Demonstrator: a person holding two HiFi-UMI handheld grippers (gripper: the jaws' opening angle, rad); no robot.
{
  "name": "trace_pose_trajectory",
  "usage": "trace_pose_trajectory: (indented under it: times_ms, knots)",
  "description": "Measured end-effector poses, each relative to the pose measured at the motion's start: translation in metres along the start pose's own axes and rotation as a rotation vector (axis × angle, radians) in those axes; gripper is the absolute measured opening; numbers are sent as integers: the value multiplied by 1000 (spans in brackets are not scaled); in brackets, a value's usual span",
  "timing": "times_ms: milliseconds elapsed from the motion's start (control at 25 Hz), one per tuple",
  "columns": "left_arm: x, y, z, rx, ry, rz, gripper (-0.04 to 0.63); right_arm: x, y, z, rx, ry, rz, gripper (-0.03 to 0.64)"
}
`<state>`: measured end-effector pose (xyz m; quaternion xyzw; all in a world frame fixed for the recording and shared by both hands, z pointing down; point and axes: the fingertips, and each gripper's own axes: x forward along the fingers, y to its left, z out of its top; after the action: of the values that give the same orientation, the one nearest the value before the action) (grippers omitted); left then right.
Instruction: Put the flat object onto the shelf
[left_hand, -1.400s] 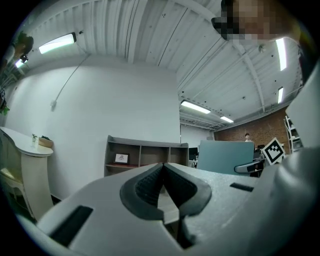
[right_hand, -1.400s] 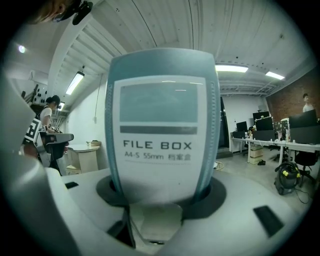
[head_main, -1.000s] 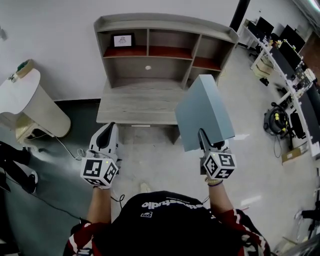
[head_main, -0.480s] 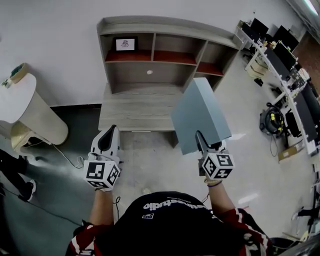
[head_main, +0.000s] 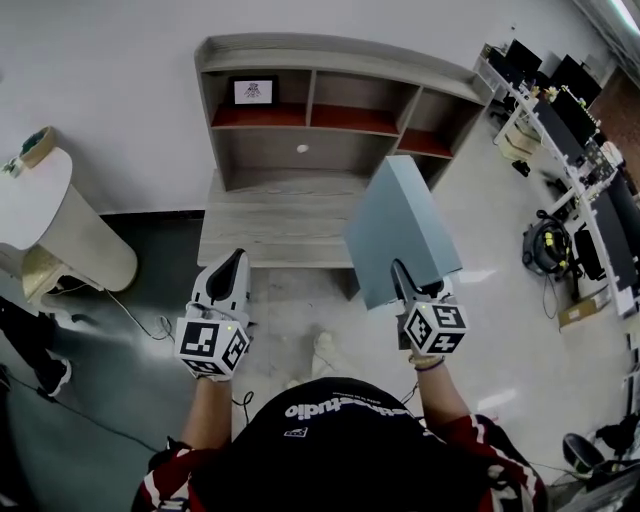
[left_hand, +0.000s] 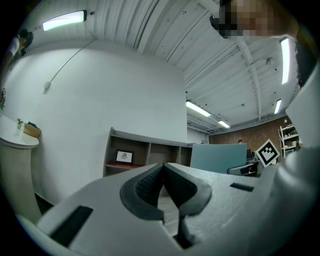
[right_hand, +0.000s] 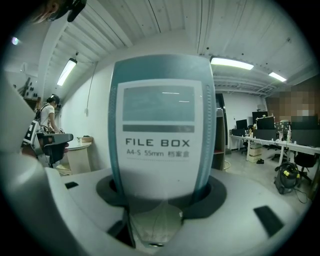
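A flat grey-blue file box (head_main: 402, 232) stands upright in my right gripper (head_main: 412, 285), whose jaws are shut on its lower end. In the right gripper view its spine (right_hand: 161, 135) fills the middle, with a label reading "FILE BOX". My left gripper (head_main: 228, 277) is shut and holds nothing; its pads (left_hand: 163, 186) meet in the left gripper view. The wooden shelf unit (head_main: 330, 105) stands ahead against the white wall, above a low desk top (head_main: 275, 225). The file box is in the air, short of the shelf's right end.
A small framed picture (head_main: 252, 92) sits in the shelf's upper left compartment. A round white side table (head_main: 40, 210) stands at the left. Desks with monitors (head_main: 570, 110) and cables line the right side. A person (right_hand: 48, 117) stands at the far left of the right gripper view.
Both grippers and the file box have moved slightly toward the shelf as the person steps forward; a shoe now shows on the floor. Neither grip has altered.
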<state>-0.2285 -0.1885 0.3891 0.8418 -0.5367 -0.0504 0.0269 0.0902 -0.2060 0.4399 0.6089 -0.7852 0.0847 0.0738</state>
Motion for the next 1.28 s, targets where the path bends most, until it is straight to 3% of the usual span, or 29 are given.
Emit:
trace_pose_trajectory:
  times_ms: [480,1280]
  knots:
    - [68,-3,3,16,-3,20,6,82,-39,4,-2,-10,17,273]
    - [168,-37,-13,36,14,-48,6,195,-103,-53,-29,16,-22,273]
